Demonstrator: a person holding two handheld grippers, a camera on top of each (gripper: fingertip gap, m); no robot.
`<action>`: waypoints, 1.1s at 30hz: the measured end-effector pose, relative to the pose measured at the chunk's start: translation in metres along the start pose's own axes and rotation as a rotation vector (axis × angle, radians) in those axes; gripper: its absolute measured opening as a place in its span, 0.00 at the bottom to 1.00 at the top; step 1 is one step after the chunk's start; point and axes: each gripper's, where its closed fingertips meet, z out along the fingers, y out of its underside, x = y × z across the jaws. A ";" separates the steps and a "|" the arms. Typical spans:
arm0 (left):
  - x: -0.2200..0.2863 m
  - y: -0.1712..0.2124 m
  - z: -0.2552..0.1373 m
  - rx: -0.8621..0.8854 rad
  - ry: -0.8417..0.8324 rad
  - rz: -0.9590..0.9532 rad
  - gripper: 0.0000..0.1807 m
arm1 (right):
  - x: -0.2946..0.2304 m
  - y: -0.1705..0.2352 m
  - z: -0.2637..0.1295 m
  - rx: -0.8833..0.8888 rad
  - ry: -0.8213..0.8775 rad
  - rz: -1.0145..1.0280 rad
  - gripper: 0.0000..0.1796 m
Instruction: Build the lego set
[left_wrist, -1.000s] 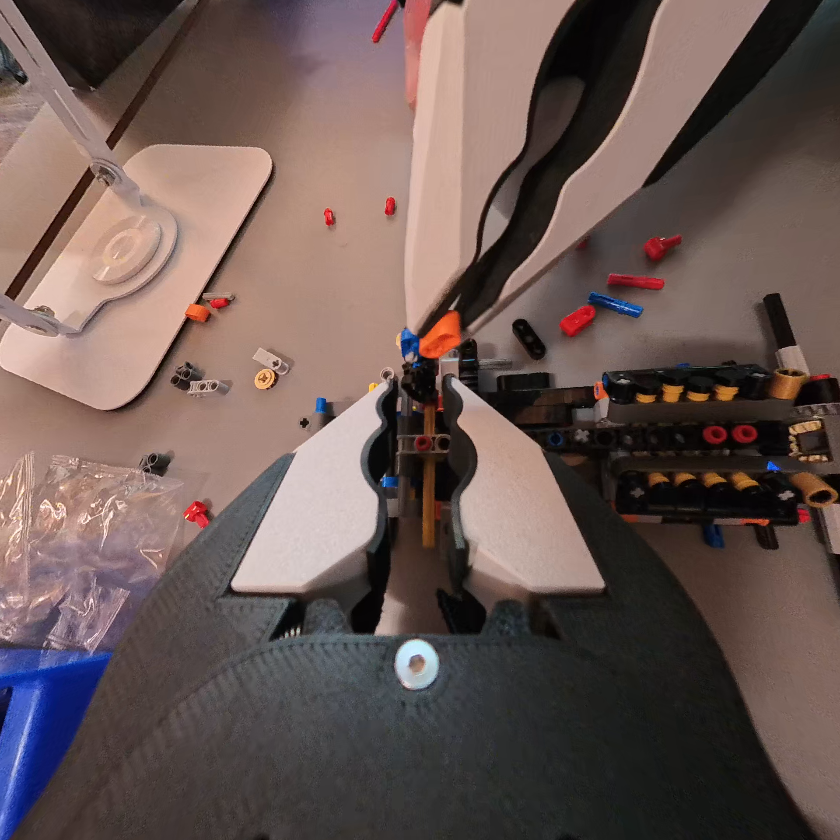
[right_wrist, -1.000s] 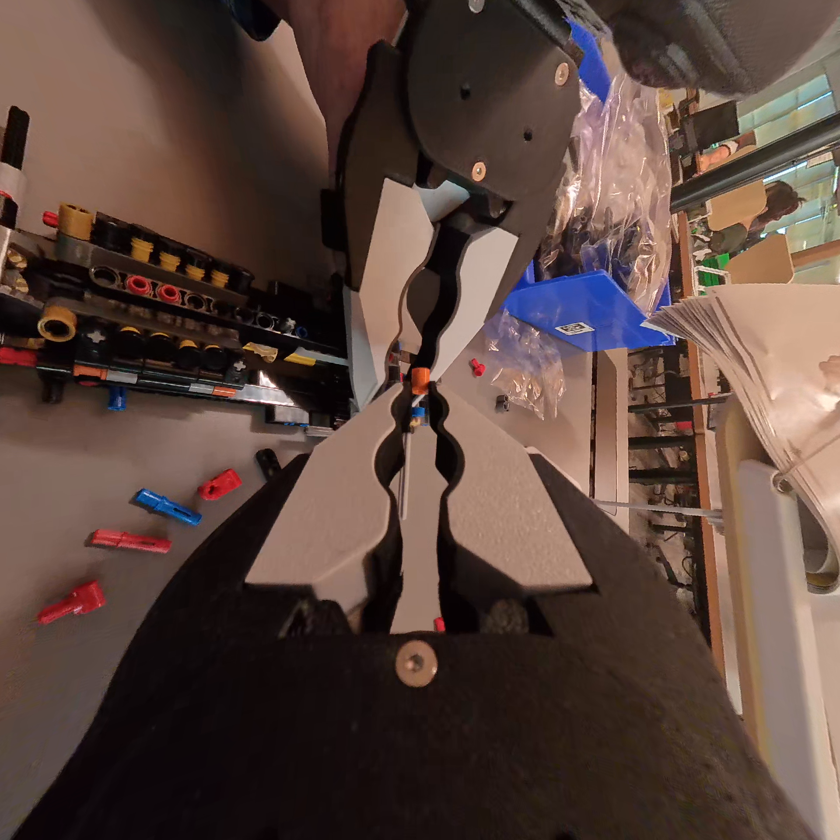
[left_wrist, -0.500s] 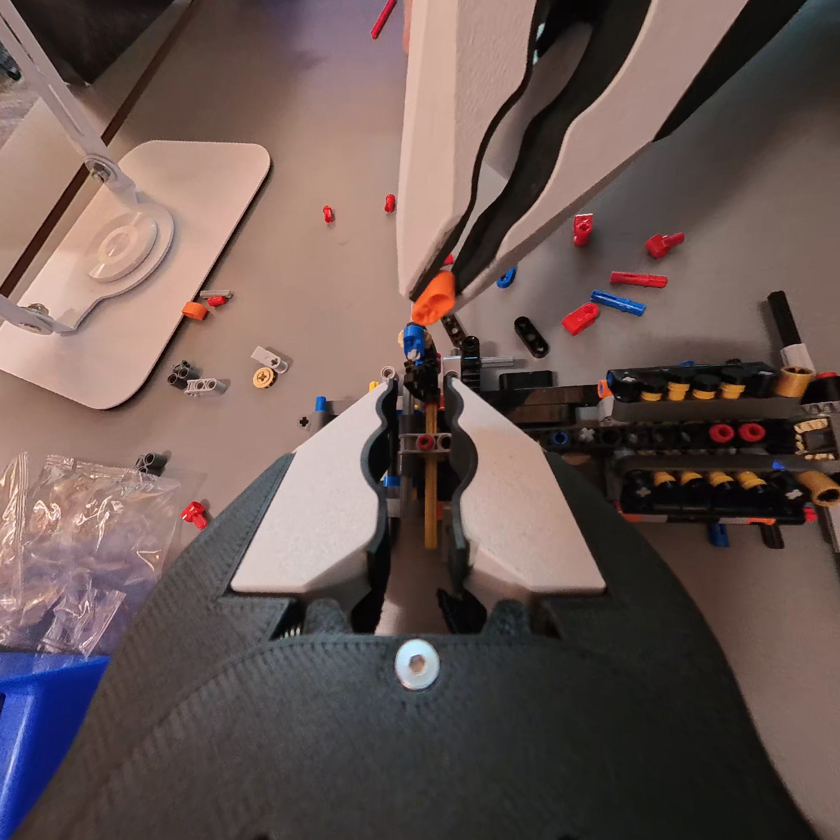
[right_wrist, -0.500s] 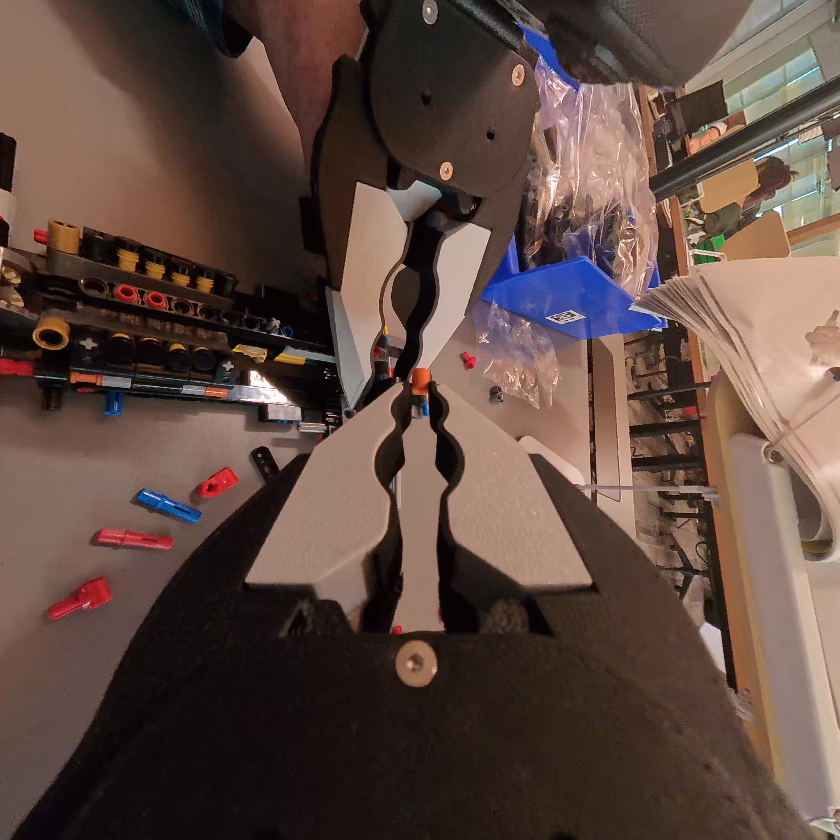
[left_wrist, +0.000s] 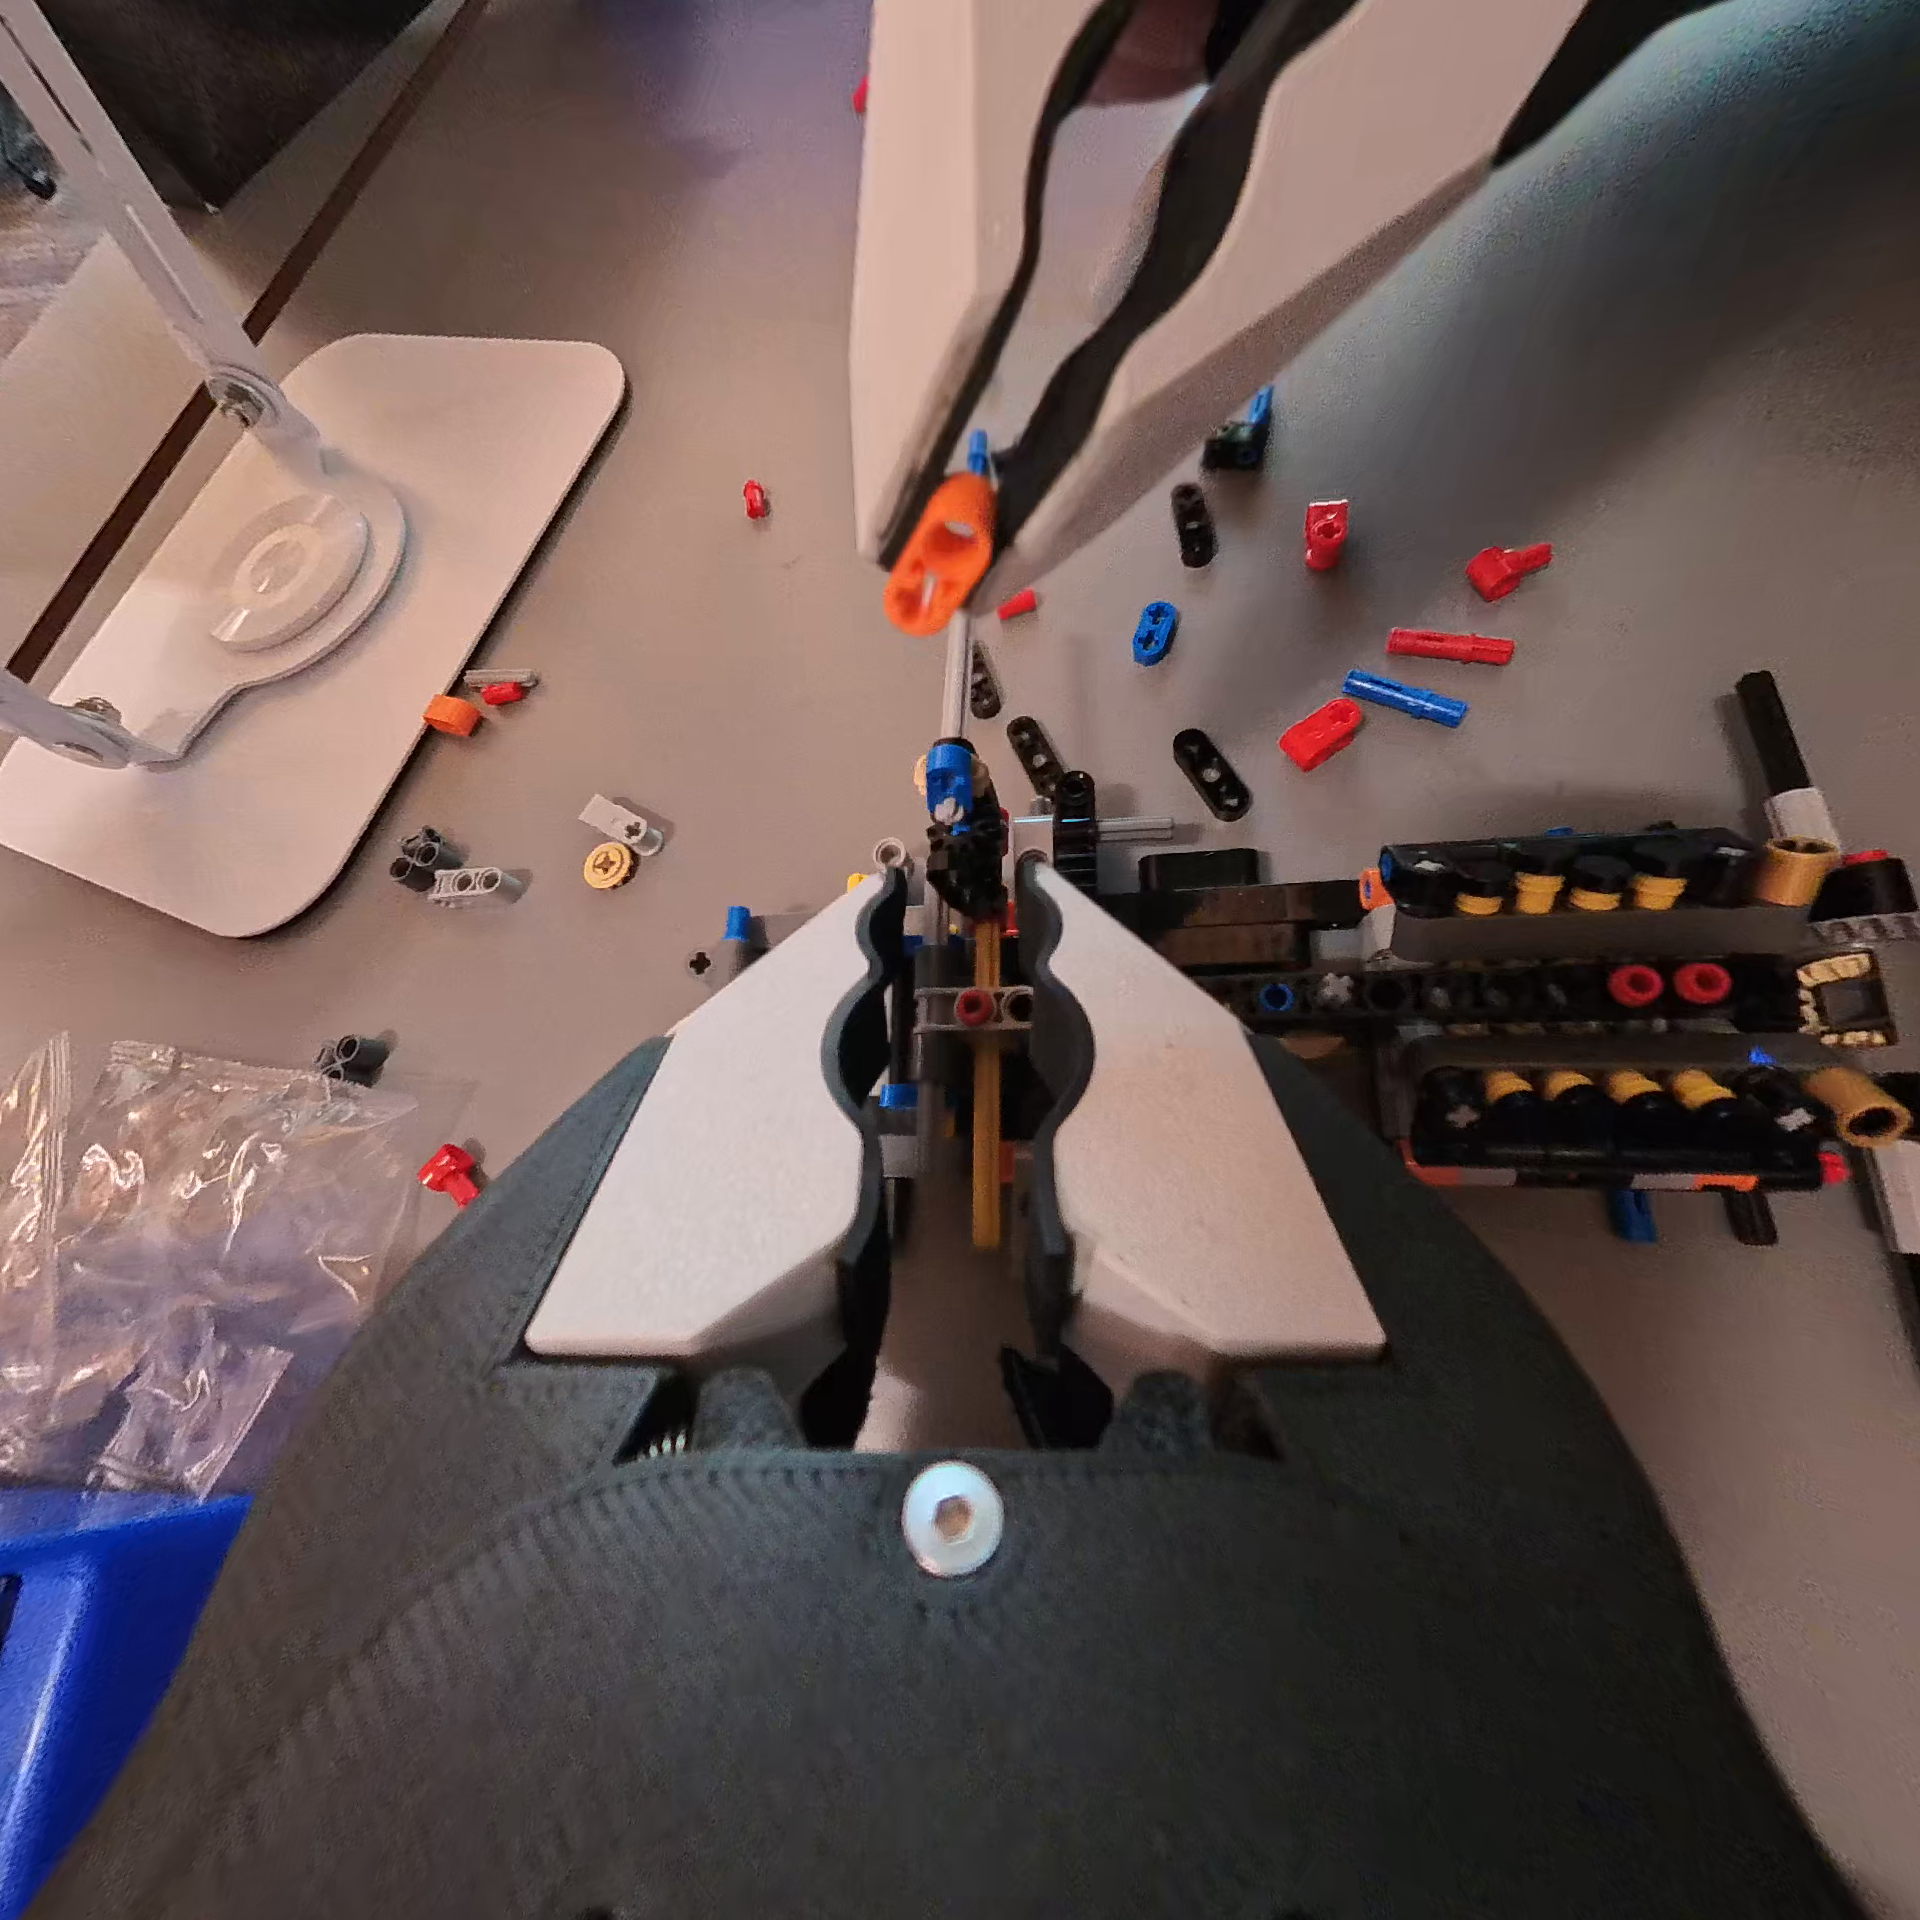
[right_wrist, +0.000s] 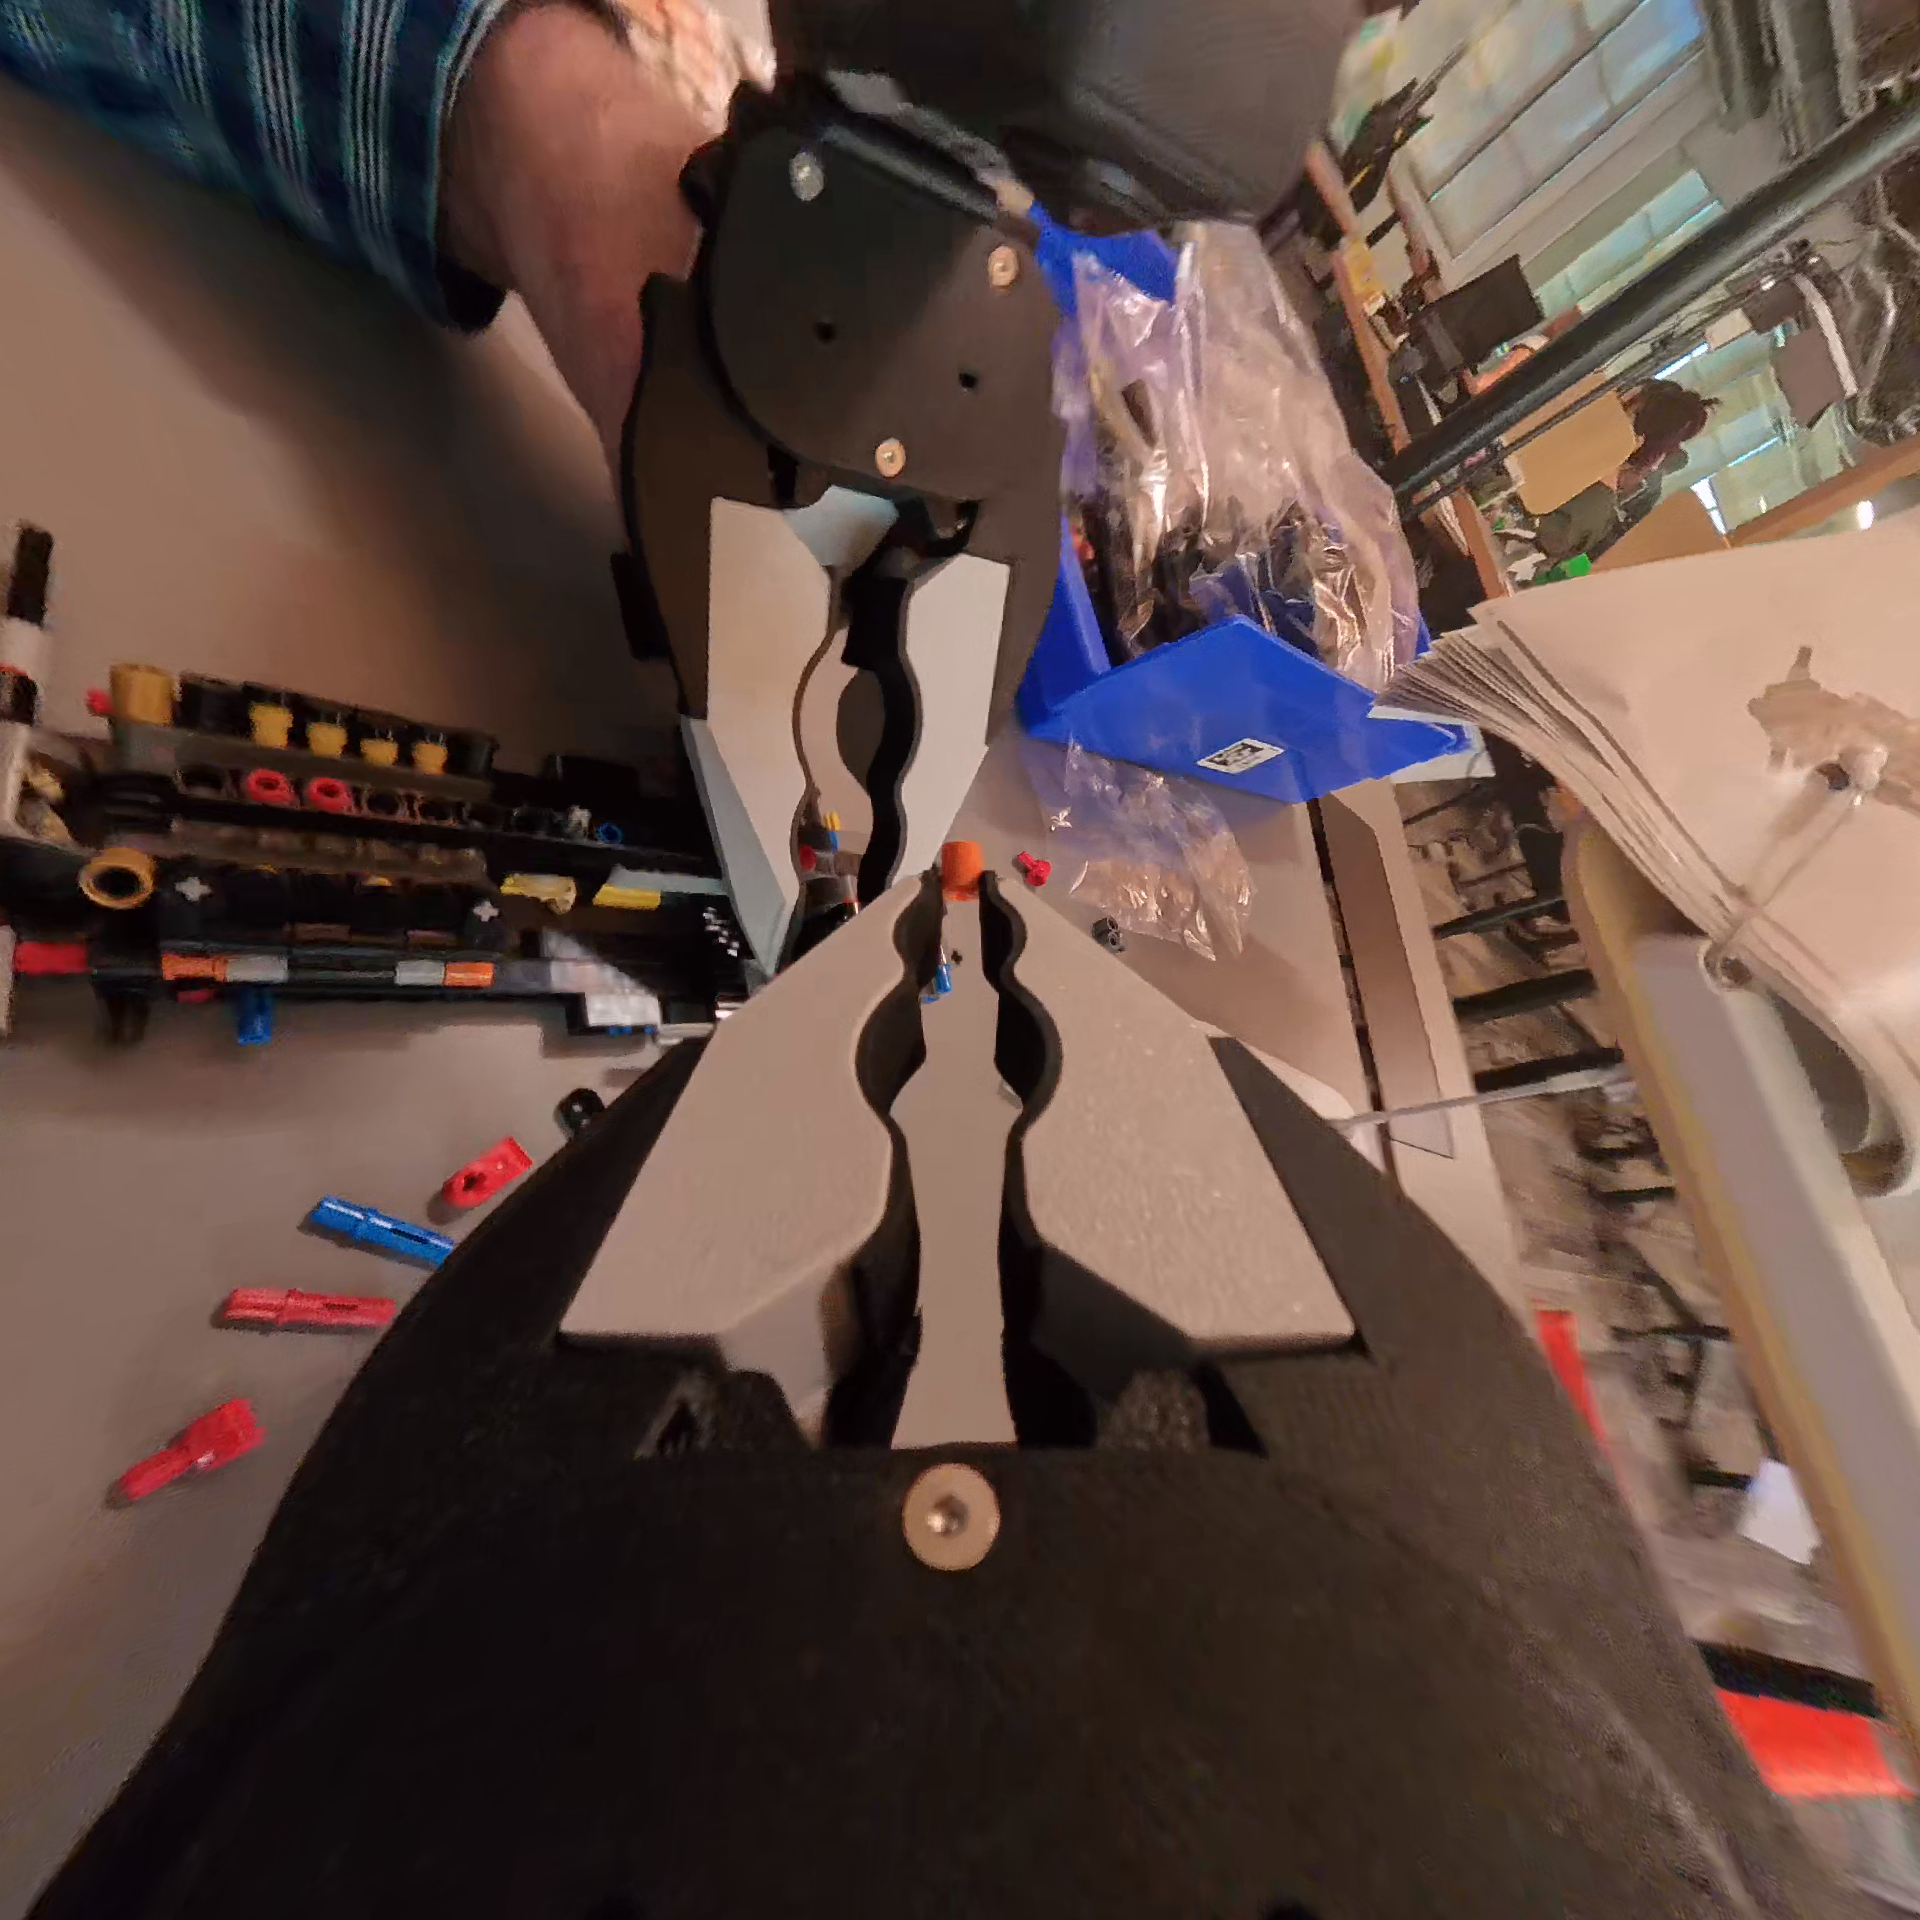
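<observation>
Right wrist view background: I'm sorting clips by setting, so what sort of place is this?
Probably a lab or workshop, not a home: a grey worktable strewn with loose parts, a blue plastic parts bin holding clear bags, and dark metal shelving racks beyond the table edge.

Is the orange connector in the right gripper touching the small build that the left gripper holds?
Apart. In the left wrist view, bare table shows between the orange connector and the small build.

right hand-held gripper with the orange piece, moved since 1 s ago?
Yes. In the left wrist view, the right hand-held gripper with the orange piece has pulled back from the held sub-assembly, toward the loose red pin.
</observation>
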 end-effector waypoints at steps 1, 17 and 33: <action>0.000 -0.001 0.000 0.002 0.001 -0.001 0.11 | 0.002 -0.001 -0.002 0.032 -0.004 0.050 0.02; 0.003 -0.003 -0.006 0.039 0.040 -0.042 0.15 | -0.013 0.007 0.002 -0.004 -0.036 -0.020 0.02; 0.009 -0.041 -0.036 0.277 0.162 -0.212 0.15 | -0.018 0.001 0.009 -0.070 0.086 -0.389 0.02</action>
